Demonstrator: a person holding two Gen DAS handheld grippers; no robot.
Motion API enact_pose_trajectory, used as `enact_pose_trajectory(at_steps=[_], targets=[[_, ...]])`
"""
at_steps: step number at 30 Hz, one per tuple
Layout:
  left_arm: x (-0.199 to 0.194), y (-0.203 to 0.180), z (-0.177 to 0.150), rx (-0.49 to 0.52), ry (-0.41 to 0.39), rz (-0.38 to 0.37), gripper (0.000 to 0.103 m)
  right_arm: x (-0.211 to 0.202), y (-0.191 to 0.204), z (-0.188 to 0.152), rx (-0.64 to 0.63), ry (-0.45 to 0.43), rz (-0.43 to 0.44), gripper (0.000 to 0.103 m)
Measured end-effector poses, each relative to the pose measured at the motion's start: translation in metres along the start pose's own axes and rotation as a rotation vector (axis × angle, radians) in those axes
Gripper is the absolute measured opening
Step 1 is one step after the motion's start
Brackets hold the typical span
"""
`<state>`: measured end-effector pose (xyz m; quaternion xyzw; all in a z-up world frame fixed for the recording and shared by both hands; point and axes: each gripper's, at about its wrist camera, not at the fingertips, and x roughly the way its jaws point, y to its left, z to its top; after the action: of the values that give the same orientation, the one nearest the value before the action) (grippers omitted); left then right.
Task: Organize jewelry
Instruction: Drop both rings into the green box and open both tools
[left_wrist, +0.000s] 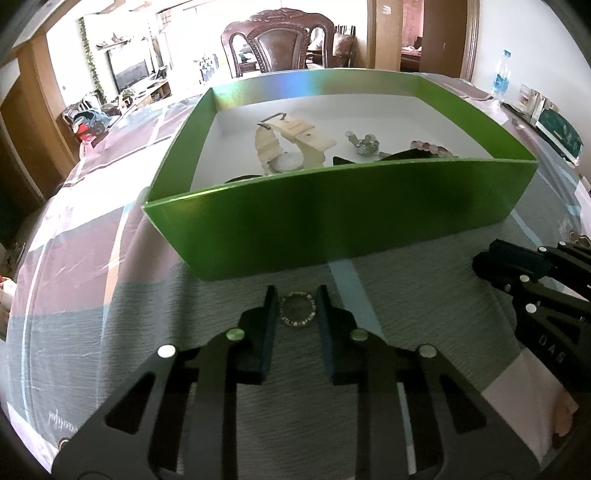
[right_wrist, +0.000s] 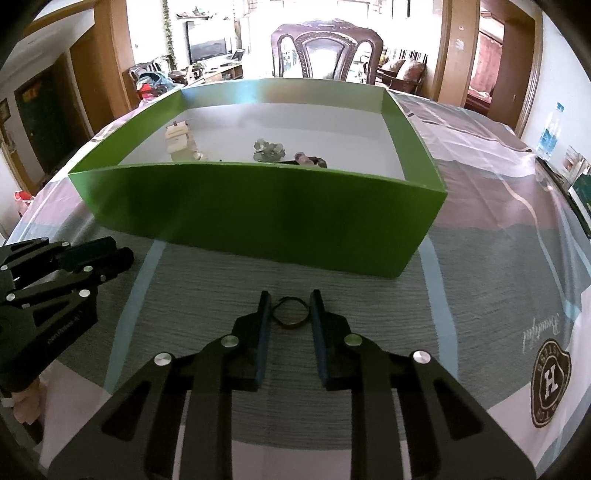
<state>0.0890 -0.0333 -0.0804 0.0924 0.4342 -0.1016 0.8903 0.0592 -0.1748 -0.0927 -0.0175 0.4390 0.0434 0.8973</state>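
A green box (left_wrist: 332, 218) stands on the table, also in the right wrist view (right_wrist: 258, 210). Inside lie a cream-strapped watch (left_wrist: 288, 144), a pale green bead cluster (left_wrist: 364, 144) and a purple bead bracelet (left_wrist: 430, 147). My left gripper (left_wrist: 297, 295) is open, its fingers on either side of a small beaded bracelet (left_wrist: 297, 309) on the cloth. My right gripper (right_wrist: 288, 299) is open around a thin dark ring-shaped band (right_wrist: 290, 312) on the cloth. Each gripper shows in the other's view, the right one (left_wrist: 491, 258) and the left one (right_wrist: 118, 251).
A patterned tablecloth (right_wrist: 480, 258) covers the table. A wooden chair (left_wrist: 280, 44) stands behind the box. A water bottle (left_wrist: 502, 79) and framed items (left_wrist: 554, 129) sit at the far right.
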Motion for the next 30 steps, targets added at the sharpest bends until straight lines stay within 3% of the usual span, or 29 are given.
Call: enact_pose_trajectory(at_steps=[19,25,27,30], targets=[[-0.008,0.004,0.001,-0.006,-0.025,-0.05,0.021,0.002,-0.006,0.004,0.026,0.007,0.02,0.022],[-0.01,0.005,0.004,-0.012,-0.035,0.014,0.021,-0.011,-0.006,0.005,0.018,-0.041,0.016,0.021],[-0.018,0.008,0.007,-0.026,-0.05,0.02,0.021,-0.021,-0.005,0.007,0.009,-0.064,-0.016,0.021],[-0.04,0.011,0.014,-0.032,-0.088,0.032,0.021,-0.037,-0.006,0.014,0.022,-0.067,0.003,0.021]])
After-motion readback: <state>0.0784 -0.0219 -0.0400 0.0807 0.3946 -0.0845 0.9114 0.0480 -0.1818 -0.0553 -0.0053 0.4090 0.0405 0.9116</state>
